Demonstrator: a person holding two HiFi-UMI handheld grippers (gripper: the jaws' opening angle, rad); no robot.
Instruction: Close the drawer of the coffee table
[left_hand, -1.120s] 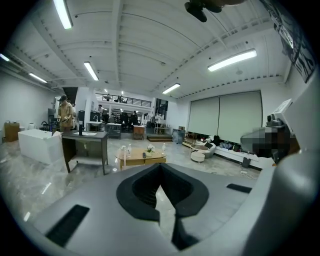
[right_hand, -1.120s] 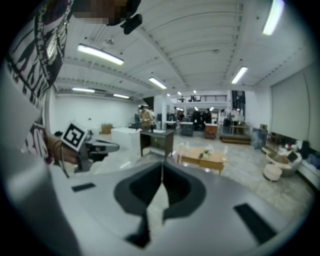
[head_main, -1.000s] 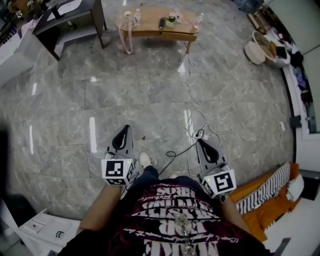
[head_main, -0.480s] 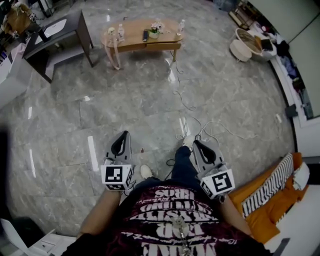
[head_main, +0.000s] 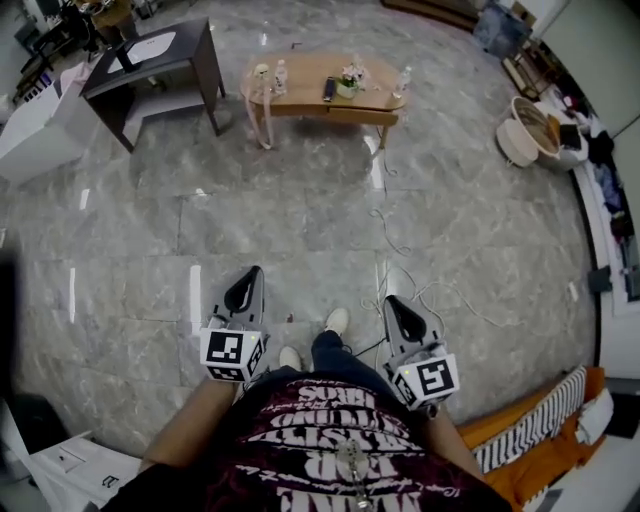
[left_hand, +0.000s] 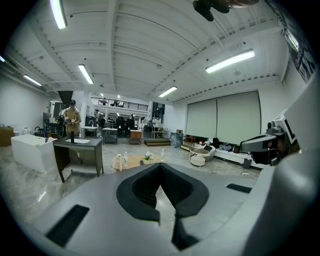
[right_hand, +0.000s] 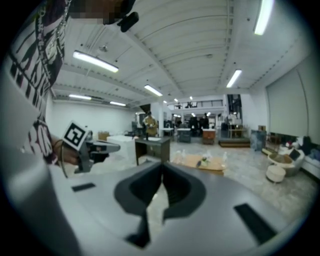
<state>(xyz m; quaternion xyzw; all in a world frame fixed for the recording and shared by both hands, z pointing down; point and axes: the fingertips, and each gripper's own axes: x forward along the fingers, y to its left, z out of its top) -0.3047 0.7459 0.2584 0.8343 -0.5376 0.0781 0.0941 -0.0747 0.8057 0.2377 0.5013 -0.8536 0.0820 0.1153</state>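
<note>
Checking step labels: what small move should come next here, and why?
Probably walk forward to the coffee table. It stands far across the floor, well beyond the left gripper and right gripper. Both are shut and empty, so nothing can be pushed yet.

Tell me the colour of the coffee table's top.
The coffee table top is light tan wood, seen best in the head view.
</note>
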